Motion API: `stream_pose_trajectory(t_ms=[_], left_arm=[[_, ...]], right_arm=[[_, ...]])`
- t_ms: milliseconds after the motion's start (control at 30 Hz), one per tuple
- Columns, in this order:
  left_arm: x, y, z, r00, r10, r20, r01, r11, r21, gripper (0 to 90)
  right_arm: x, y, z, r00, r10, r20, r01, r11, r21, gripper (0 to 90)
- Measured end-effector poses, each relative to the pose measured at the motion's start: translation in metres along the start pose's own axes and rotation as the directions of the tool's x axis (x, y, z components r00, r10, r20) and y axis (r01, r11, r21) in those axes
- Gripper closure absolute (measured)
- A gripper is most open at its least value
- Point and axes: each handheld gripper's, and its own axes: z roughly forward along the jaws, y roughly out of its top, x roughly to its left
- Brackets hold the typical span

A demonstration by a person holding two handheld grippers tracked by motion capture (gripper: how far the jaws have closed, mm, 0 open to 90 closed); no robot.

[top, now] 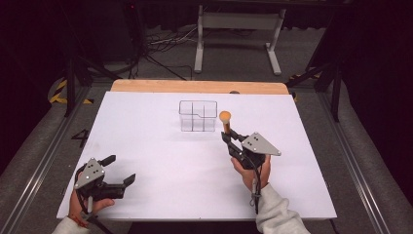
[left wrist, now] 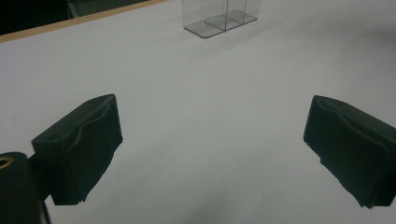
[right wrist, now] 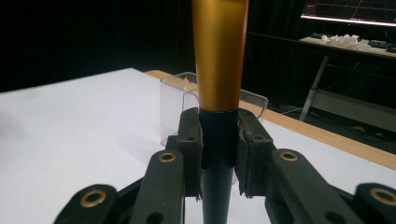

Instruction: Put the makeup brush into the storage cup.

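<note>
Your right gripper pinches the slim gold-and-black brush handle upright by its black lower section, just beside the clear plastic compartment organizer toward the table's far edge. Expect it to be light, rigid and smooth: grip firmly. Your left gripper, jaws spread, holds nothing near the table's near-left corner.

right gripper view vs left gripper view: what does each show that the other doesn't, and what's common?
Right gripper view alone: the right gripper clamped on the black lower part of an upright tool with a flaring gold metallic upper section, plus a monitor and cluttered desk in the dark background.

Left gripper view alone: the left gripper, its black jaws wide apart with nothing between them.

Both: the clear plastic divided container, the white table sheet and the table's wooden edge.
</note>
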Motion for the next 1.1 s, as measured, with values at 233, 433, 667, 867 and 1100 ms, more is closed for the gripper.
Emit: stream_pose_trajectory(t_ms=[233,433,667,867,1100], left_arm=[[-0.001,0.000,0.000,0.9999,0.009,0.006,-0.009,0.9997,-0.022,4.7],[-0.002,0.000,0.002,0.9996,0.017,0.021,-0.016,0.9991,-0.038,4.3],[-0.001,-0.002,0.002,0.9997,0.005,0.025,-0.004,0.9985,-0.055,4.4],[0.000,-0.002,0.001,0.9995,0.007,0.030,-0.005,0.9985,-0.054,4.1],[0.001,-0.002,0.001,0.9994,0.000,0.034,0.002,0.9985,-0.056,4.1]], right_arm=[[-0.006,0.011,0.012,0.9960,0.073,-0.052,-0.075,0.996,-0.044,74.8],[-0.007,0.025,0.026,0.9911,0.099,-0.089,-0.106,0.991,-0.077,74.7],[-0.008,0.042,0.048,0.9887,0.099,-0.113,-0.111,0.988,-0.105,74.8],[-0.010,0.055,0.070,0.9883,0.101,-0.115,-0.115,0.986,-0.124,74.7],[-0.016,0.064,0.092,0.9843,0.137,-0.112,-0.151,0.980,-0.131,74.8]])
